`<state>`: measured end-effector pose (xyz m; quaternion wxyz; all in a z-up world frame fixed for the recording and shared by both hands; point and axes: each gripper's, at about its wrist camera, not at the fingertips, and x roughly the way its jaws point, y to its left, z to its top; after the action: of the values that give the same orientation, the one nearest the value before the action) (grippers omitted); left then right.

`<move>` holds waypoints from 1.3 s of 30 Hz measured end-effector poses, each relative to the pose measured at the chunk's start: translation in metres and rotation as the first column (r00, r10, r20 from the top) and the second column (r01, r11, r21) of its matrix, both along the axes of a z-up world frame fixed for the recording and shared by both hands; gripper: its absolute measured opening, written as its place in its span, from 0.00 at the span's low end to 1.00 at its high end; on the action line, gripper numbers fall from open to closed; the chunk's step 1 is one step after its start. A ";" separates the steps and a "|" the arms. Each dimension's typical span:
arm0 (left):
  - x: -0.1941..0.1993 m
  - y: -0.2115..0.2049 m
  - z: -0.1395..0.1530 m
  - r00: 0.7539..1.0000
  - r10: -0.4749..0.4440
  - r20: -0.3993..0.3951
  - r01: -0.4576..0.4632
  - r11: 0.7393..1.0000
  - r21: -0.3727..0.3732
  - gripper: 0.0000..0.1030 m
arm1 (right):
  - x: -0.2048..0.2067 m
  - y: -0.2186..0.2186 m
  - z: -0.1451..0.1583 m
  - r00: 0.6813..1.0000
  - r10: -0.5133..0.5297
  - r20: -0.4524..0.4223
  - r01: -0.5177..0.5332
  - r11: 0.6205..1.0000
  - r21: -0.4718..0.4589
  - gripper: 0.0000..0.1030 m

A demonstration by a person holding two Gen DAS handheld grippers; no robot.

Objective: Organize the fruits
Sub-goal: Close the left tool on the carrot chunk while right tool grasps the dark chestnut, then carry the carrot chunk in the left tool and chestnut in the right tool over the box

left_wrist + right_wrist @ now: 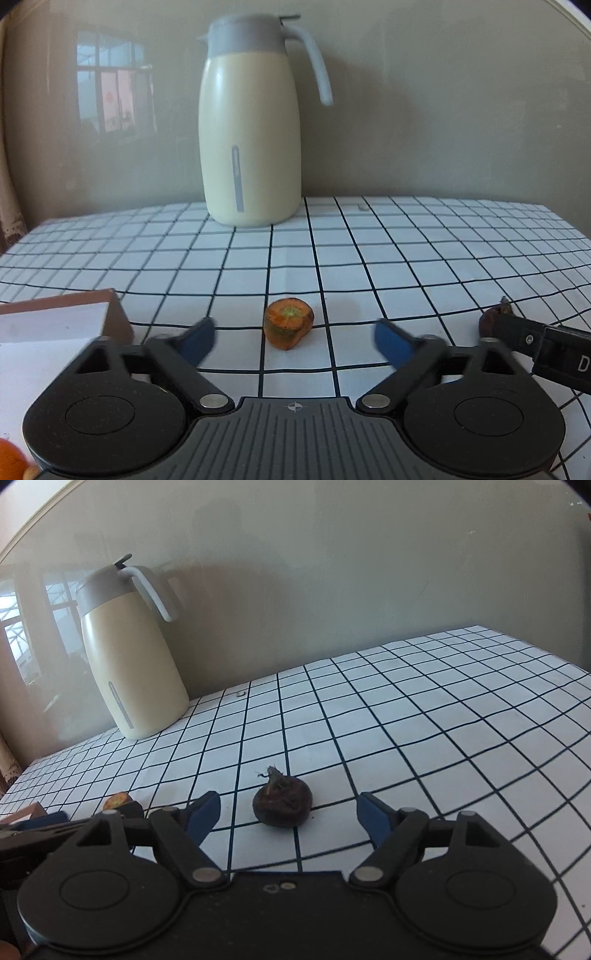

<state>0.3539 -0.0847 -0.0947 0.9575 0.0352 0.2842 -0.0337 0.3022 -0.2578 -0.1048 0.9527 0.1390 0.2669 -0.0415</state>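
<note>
White cloth ruled with a black grid covers the surface, and it lies mostly flat with gentle ripples. Nearest in the left wrist view, the left gripper has its blue-padded fingers spread wide apart, holding nothing; a stub of orange carrot with a greenish cut top sits on the cloth between and just ahead of them, touching neither. At the left of that view a brown box with a white top stands beside the left finger, and an orange fruit shows only partly at the bottom-left corner. In the right wrist view the right gripper likewise has its fingers wide apart and empty, with a dark brown, round bulb-like fruit bearing a dry stalk resting on the cloth between them, apart from both. The two grippers work side by side, each one's finger showing at the edge of the other's view. Beyond them the cloth runs open and bare to the right and toward the back. At the far edge a cream jug with a grey lid and handle stands upright against a plain grey-beige wall, whose glossy face carries a window reflection.
</note>
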 end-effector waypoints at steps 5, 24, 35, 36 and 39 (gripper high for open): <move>0.012 0.000 -0.007 1.000 0.009 -0.020 -0.009 1.000 -0.009 0.80 | 0.012 0.000 -0.002 1.000 0.003 -0.015 -0.003 1.000 -0.002 0.71; 0.020 0.006 -0.011 0.999 0.004 -0.050 -0.006 0.999 -0.047 0.34 | 0.029 0.012 -0.007 0.996 0.048 -0.069 -0.052 0.997 -0.057 0.32; -0.005 0.009 -0.007 0.999 -0.009 -0.032 0.008 0.999 -0.049 0.34 | 0.009 0.011 -0.002 0.997 0.065 -0.040 -0.067 0.997 -0.046 0.31; -0.008 0.008 -0.007 0.999 -0.015 -0.032 0.013 0.999 -0.050 0.34 | 0.007 0.012 -0.001 0.997 0.068 -0.034 -0.070 0.997 -0.044 0.31; -0.017 0.009 -0.005 0.999 -0.023 -0.024 0.021 0.998 -0.054 0.34 | 0.000 0.013 0.003 0.997 0.076 -0.009 -0.077 0.996 -0.034 0.31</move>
<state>0.3374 -0.0760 -0.0995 0.9542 0.0124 0.2943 -0.0523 0.3022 -0.2446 -0.1017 0.9549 0.1122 0.2748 -0.0101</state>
